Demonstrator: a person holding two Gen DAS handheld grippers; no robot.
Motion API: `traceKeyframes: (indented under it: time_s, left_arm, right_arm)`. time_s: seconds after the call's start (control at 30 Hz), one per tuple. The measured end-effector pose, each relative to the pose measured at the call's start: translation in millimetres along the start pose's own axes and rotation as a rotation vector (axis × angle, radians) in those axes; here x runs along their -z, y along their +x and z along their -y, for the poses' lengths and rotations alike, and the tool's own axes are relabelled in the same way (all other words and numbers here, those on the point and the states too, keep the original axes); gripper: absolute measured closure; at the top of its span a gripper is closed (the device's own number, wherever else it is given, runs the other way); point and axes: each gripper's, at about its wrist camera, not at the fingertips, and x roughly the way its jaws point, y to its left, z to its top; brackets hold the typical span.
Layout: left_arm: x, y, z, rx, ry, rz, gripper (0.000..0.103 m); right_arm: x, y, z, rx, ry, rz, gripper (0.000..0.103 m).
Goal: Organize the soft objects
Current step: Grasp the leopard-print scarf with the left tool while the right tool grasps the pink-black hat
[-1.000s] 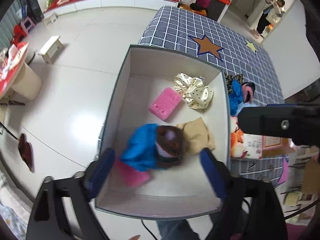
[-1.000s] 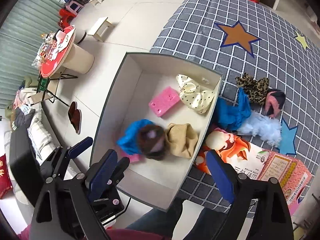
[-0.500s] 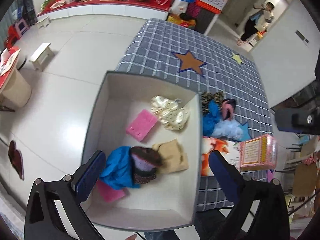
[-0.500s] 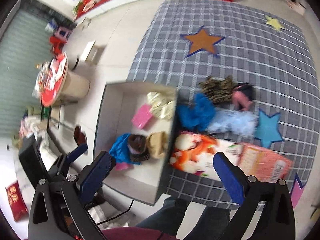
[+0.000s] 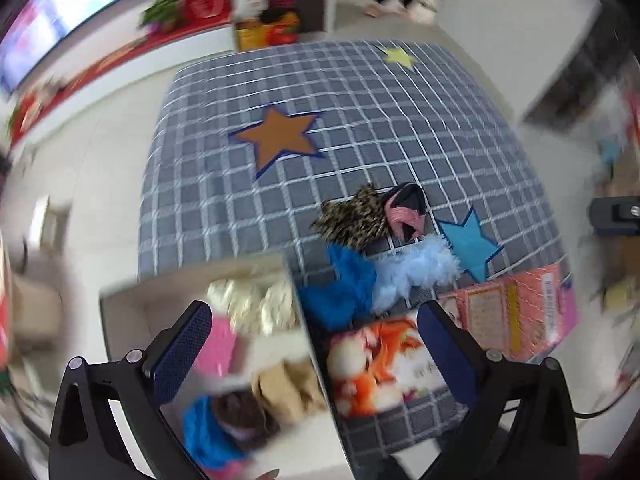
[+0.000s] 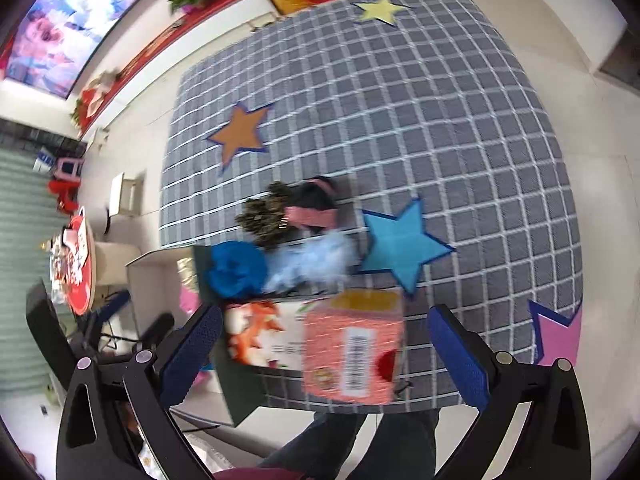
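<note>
A grey-walled box (image 5: 296,304) sits at the mat's near left edge; in it lie a cream dotted scrunchie (image 5: 252,304), a pink sponge (image 5: 218,346), a tan cloth (image 5: 286,390) and a blue and brown bundle (image 5: 224,428). On the checked mat lie a blue fluffy piece (image 5: 344,296) (image 6: 236,270), a pale blue feathery piece (image 5: 416,272) (image 6: 312,260), a leopard-print piece (image 5: 352,220) (image 6: 264,216) and a pink and black item (image 5: 404,212) (image 6: 314,208). My left gripper (image 5: 314,346) is open above the box's right wall. My right gripper (image 6: 324,344) is open and empty above the pink carton.
A pink carton (image 6: 354,346) (image 5: 516,312) and a picture book (image 5: 380,368) (image 6: 264,330) lie at the mat's near edge. Coloured stars mark the grey checked mat (image 6: 400,100). A person's legs (image 6: 348,440) stand below. A small round table (image 6: 76,264) is at left.
Both grippers have swung right from above the box toward the mat, rolling as they went. The soft pile on the mat now sits mid-frame. The blue bundle stays in the box.
</note>
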Motion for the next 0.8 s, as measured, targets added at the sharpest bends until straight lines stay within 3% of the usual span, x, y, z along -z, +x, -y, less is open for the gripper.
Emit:
traceKeyframes:
  time_s: [0.2, 0.43, 0.53, 0.67, 0.8]
  left_arm:
    - [-57, 74, 36, -0.055, 0.248, -0.139, 0.000]
    - [-78, 159, 49, -0.056, 0.353, -0.310, 0.000]
    - [-80, 177, 56, -0.057, 0.388, -0.352, 0.000]
    - [-78, 206, 57, -0.119, 0.412, -0.431, 0.000]
    - [-89, 212, 30, -0.219, 0.309, -0.372, 0.000]
  right_arm:
    - [-20, 20, 35, 0.007, 0.011, -0.053, 0.000]
    - [-50, 51, 56, -0.005, -0.006, -0.131, 0.000]
    - [-63, 66, 57, -0.009, -0.023, -0.164, 0.000]
    - [-79, 89, 51, -0.014, -0.047, -0.212, 0.000]
    - [-90, 109, 39, -0.012, -0.082, -0.247, 0.000]
